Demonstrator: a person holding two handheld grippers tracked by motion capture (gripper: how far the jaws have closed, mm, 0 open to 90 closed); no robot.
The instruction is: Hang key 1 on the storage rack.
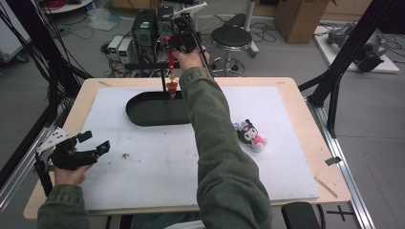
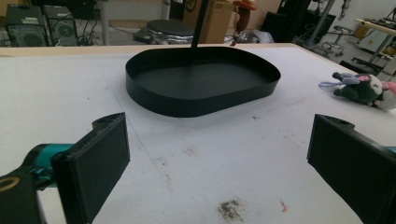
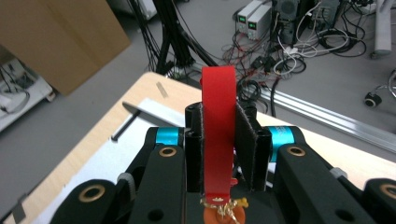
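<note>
Grey workshop floor surrounds a wooden bench [image 1: 329,157] topped with a white mat [image 1: 157,162]. At the near left corner the left tool [image 1: 93,143] rests low by the mat's edge, jaws spread wide with nothing between them; its own camera looks across the stained mat toward a black oval tray [image 2: 201,95].

Farther right, over the tray's far rim, the right tool [image 1: 171,53] is raised high, jaws pressed together on a red ribbon [image 3: 218,135]. From that ribbon a small orange charm [image 1: 171,86] dangles, hanging just above the tray's [image 1: 153,110] back edge, apparently not yet touching its floor.

The step in hand looks like lowering the charm into the tray. To do it well, the right hand should come straight down until the charm settles on the tray's floor inside the rim, letting any swing die out, and only then part the jaws so the ribbon falls in after it rather than draping over the wall.

Right of the sleeve, a black-and-white plush toy [image 1: 250,135] lies on the mat, well apart from the tray. Beyond the bench stand power supplies [image 1: 120,47], tangled cables, a round stool [image 1: 231,38] and a cardboard box [image 1: 301,14].
</note>
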